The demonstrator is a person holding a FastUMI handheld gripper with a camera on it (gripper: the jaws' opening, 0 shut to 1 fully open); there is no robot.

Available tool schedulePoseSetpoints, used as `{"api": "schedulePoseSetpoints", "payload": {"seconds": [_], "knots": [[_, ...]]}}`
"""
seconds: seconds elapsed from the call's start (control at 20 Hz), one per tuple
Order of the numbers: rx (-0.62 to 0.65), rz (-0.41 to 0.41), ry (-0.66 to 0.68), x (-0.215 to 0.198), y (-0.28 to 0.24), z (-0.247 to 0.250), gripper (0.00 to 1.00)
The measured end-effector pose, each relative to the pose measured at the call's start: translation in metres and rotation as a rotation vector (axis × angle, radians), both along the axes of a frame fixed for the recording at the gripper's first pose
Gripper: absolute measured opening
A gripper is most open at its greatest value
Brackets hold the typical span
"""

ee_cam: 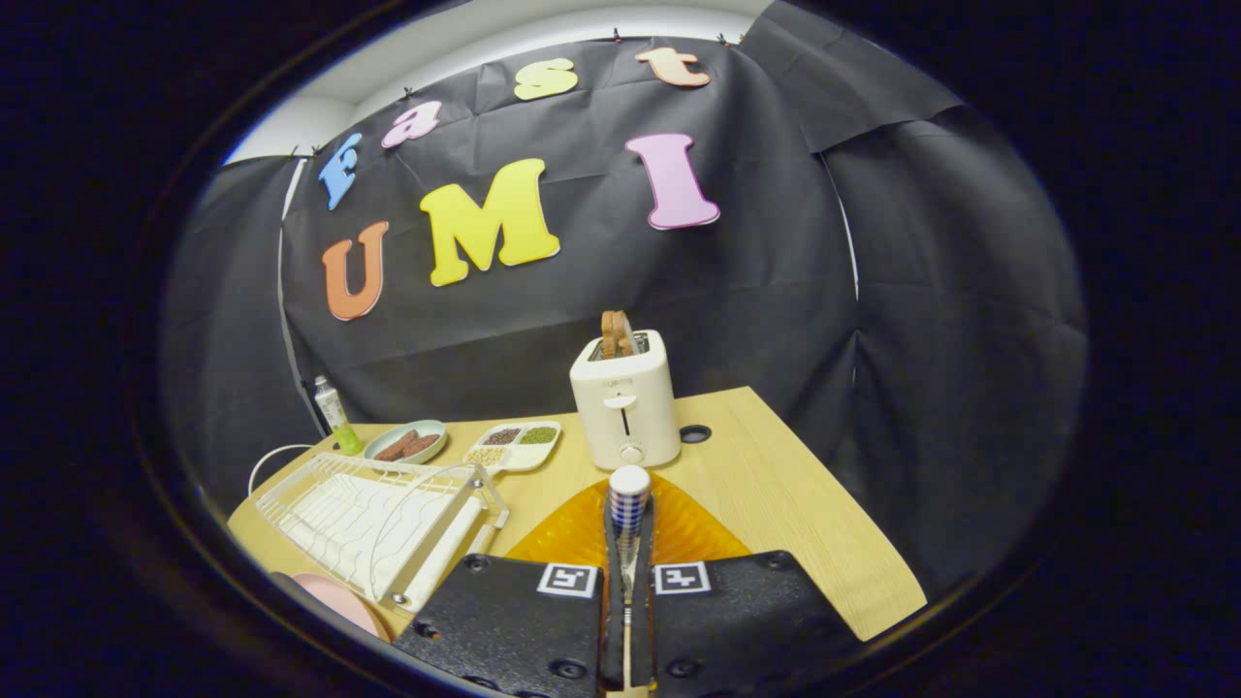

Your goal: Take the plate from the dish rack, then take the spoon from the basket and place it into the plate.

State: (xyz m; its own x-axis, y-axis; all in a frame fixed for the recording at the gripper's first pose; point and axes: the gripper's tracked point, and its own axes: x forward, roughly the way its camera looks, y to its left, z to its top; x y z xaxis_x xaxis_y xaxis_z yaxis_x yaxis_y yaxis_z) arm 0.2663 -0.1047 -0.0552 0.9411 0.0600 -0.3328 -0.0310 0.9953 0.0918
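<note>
My one camera rides on the gripper (628, 582), low over the surface (776, 485), looking forward along the closed jaws. It faces the booth's back wall, with the toaster (625, 412) near ahead and the rack (378, 519) close on the left.

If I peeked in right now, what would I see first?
First the spoon, pinched between the gripper fingers, its checked handle sticking up over an orange plate. Just beyond stands a white toaster with toast popping out. Beside the fingers lies a white dish rack.
</note>
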Motion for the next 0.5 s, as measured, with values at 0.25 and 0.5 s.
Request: {"api": "schedulePoseSetpoints", "payload": {"seconds": [0.25, 0.5], "knots": [[-0.048, -0.097, -0.091, -0.015, 0.001, 0.052, 0.08], [-0.046, -0.12, -0.215, -0.07, 0.036, 0.11, 0.08]]}}
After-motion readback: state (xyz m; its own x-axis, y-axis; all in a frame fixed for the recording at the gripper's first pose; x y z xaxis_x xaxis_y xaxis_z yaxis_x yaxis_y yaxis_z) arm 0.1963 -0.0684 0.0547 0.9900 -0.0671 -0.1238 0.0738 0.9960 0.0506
